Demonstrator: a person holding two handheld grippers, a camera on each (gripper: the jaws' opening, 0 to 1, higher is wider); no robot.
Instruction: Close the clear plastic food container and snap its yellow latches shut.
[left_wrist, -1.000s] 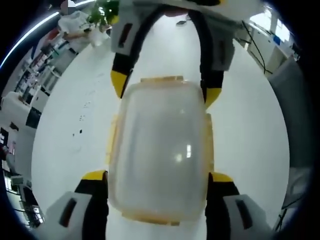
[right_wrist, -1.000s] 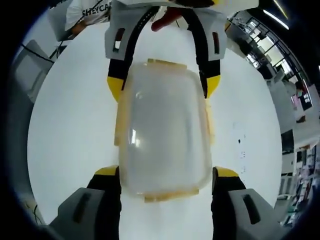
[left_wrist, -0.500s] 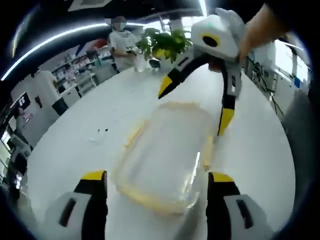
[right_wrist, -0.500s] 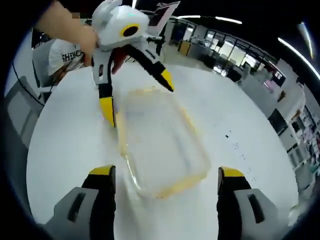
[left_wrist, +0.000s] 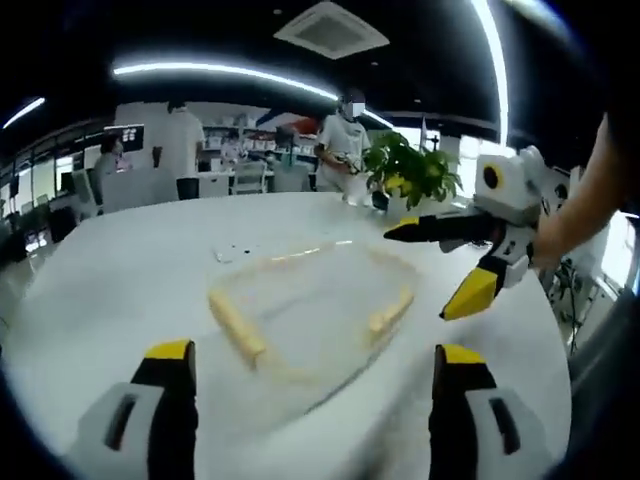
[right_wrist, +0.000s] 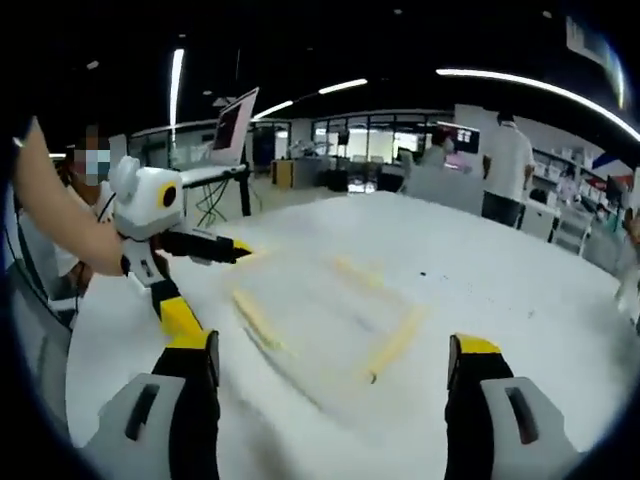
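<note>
The clear plastic container (left_wrist: 305, 305) with its lid on lies flat on the white table (left_wrist: 120, 260), yellow latches (left_wrist: 236, 326) along its sides. It is blurred in the right gripper view, where the container (right_wrist: 325, 305) lies ahead of my jaws. My left gripper (left_wrist: 315, 355) is open, its jaws wide apart in front of the near end, holding nothing. My right gripper (right_wrist: 335, 348) is likewise open and bare. Each gripper shows in the other's view, open and lifted beside the container: the right gripper (left_wrist: 422, 272) and the left gripper (right_wrist: 212, 290). Whether the latches are snapped down I cannot tell.
A potted plant (left_wrist: 408, 170) stands at the table's far edge. Several people (left_wrist: 343, 140) stand behind in an office with desks. A monitor (right_wrist: 232, 125) stands behind the left gripper, and a person's arm (right_wrist: 55, 215) holds it.
Both grippers have drawn back and up from straddling the container's two ends. Both cameras have tilted from looking down at the lid to looking level across the table.
</note>
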